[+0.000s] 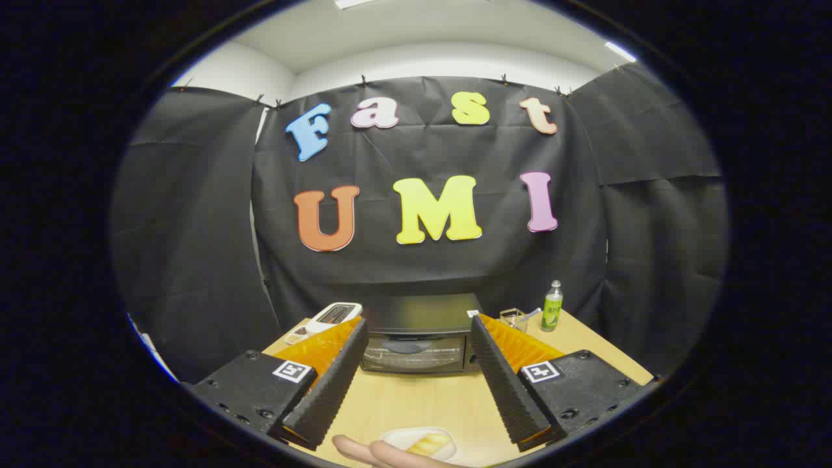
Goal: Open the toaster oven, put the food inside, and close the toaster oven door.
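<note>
Nearest, a person's hand (383, 453) rests on the surface (422, 403) beside a plate (396, 437) carrying the food (430, 444), a pale yellow piece; both lie low between the fingers, closer than their tips. The hand-held gripper (419, 325) is spread wide and holds nothing, its two fingers splayed to either side of the oven (416, 338). The oven stands further ahead on the surface, seen through the gap between the fingertips, and its glass door (413, 354) looks closed. To the left, just beyond the left fingertip, lies a white device (333, 316) with a dark display. Beyond the right fingertip sit a small glass (513, 318) and, next to it, a green bottle (552, 307).

The step in hand appears to be opening the door, so nothing of the task looks done yet. To do it well, the gripper would do best to approach centred on the door, meet the handle squarely near the door's top edge, narrow onto it, and swing it outward and down along the hinge arc. Whether the handle is a bar or a lip is too small to tell. The plate sits well back, likely safe from the falling door.
</note>
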The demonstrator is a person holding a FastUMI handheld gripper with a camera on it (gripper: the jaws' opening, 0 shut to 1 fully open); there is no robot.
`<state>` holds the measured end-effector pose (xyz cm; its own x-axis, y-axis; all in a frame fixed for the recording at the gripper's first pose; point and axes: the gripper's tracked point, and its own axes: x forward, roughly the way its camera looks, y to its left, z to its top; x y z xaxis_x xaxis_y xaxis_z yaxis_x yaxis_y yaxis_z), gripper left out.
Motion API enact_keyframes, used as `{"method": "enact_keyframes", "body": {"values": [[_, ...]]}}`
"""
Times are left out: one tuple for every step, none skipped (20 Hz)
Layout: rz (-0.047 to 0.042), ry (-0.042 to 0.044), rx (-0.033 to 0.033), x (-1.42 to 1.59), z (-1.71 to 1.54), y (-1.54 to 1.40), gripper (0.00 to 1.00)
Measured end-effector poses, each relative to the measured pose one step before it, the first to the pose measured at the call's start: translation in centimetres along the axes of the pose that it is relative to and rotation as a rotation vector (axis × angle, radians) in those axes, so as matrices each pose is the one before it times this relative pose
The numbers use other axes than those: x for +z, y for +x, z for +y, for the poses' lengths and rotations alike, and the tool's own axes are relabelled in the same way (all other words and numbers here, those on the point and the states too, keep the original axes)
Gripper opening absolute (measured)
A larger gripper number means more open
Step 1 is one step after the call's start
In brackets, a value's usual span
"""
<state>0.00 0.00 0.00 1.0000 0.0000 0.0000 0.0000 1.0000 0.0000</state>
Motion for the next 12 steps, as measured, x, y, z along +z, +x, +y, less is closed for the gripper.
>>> {"method": "enact_keyframes", "body": {"values": [[0.00591,-0.00128,-0.00698,-0.165,-0.443,-0.027,1.0],[-0.00337,0.00575,-0.00172,0.107,-0.329,-0.157,1.0],[-0.00725,0.00909,-0.00425,0.288,-0.275,0.026,1.0],[-0.00395,0.00958,-0.00675,0.138,-0.335,0.07,1.0],[-0.00145,0.0067,0.00107,-0.025,-0.059,0.075,1.0],[-0.00312,0.00478,0.00817,0.042,0.211,0.109,1.0],[-0.00279,0.00076,0.00163,-0.078,0.003,0.263,1.0],[0.00247,-0.00275,-0.00481,-0.145,-0.111,0.292,1.0],[0.00505,-0.00365,-0.00048,-0.276,0.045,0.18,1.0],[0.00319,-0.0039,0.00729,-0.127,0.262,0.153,1.0],[0.00098,-0.00178,0.00687,-0.226,0.168,0.178,1.0],[-0.00115,0.00262,-0.00057,-0.094,-0.138,0.16,1.0]]}}
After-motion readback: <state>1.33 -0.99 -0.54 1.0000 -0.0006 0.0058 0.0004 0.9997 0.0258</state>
